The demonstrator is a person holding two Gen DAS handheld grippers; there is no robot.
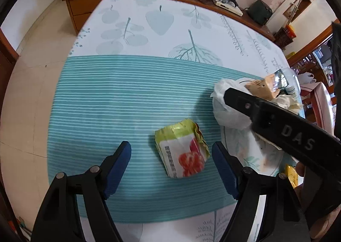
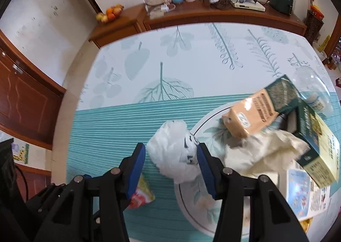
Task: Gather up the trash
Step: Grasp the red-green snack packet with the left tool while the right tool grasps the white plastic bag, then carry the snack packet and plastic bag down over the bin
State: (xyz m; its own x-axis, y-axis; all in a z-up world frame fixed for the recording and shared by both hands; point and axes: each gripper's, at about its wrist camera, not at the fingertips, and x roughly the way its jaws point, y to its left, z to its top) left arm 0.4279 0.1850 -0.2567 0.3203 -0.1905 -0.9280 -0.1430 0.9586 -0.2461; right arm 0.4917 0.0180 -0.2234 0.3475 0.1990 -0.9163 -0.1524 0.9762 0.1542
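Trash lies toward the right edge of the desk [image 1: 132, 84], and both tools are poised to pick it up. The left tool [image 1: 171, 163] hangs over a crumpled yellow-green snack wrapper [image 1: 182, 149] on the striped cloth, jaws wide apart on either side of it and not touching. The right tool [image 2: 171, 163] straddles a white crumpled plastic bag [image 2: 172, 146] at the rim of a plate [image 2: 191, 205]; its right pad looks to be against the bag and the left just beside it, so the grip does not look complete.

Next, each tool likely needs to drop a little and clamp firmly, since both items are soft and would crush or slip.

On the plate sit a tan carton [image 2: 249, 114], a green box [image 2: 315, 146] and crumpled paper [image 2: 266, 152], crowding the bag's far side. The right tool's arm crosses close by the left tool's path, so the two could bump.
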